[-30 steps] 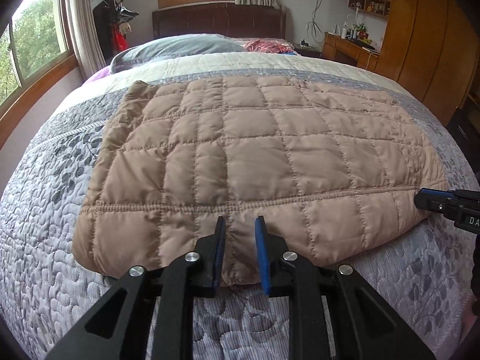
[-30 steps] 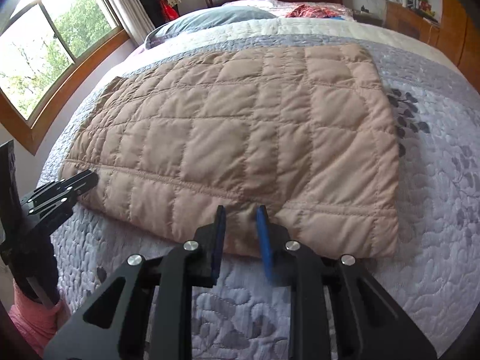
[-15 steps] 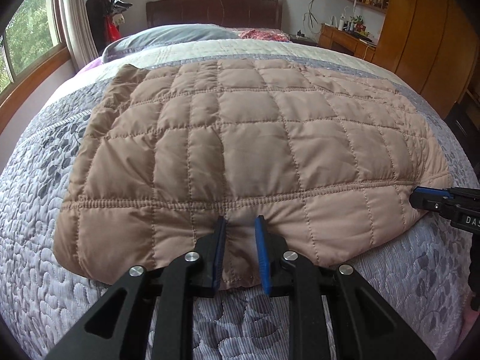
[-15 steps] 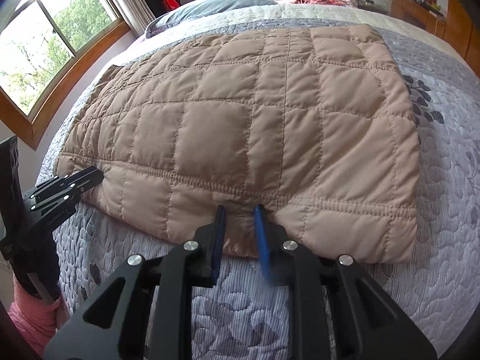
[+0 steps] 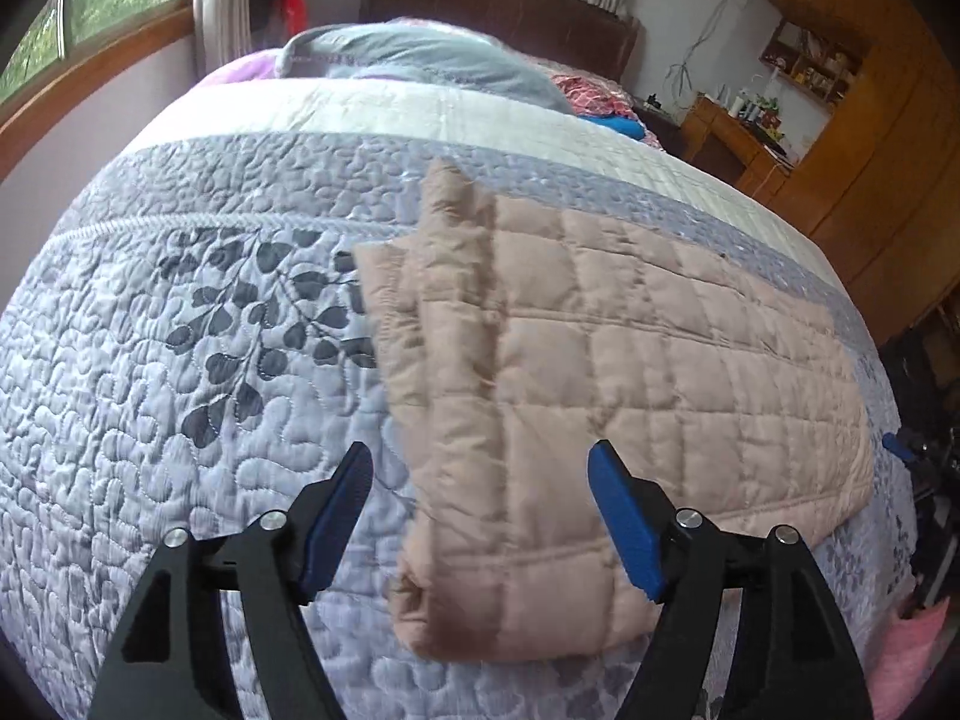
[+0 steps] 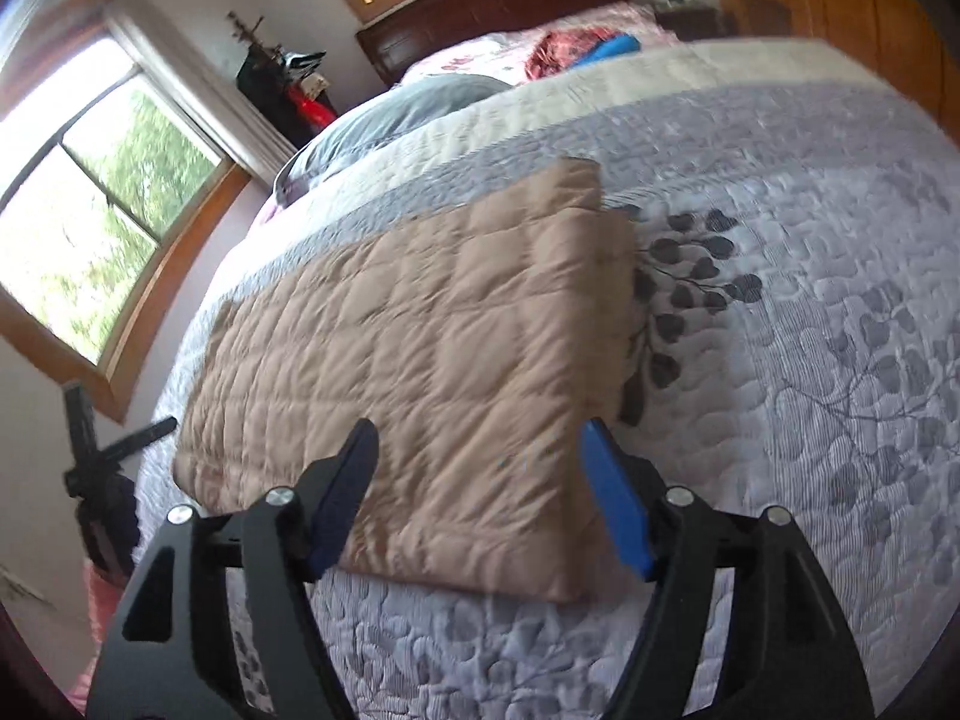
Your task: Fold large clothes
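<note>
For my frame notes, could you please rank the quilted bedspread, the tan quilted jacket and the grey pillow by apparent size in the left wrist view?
1. quilted bedspread
2. tan quilted jacket
3. grey pillow, though it lies farther away, so its true size is unsure.

Daylight is coming through a wood-framed window (image 6: pixel 90 228) at nine o'clock. A dark wooden headboard (image 5: pixel 498 6) is standing at twelve, and a wooden desk (image 5: pixel 732 138) and wardrobe (image 5: pixel 888 138) are filling two o'clock against pale walls.
</note>
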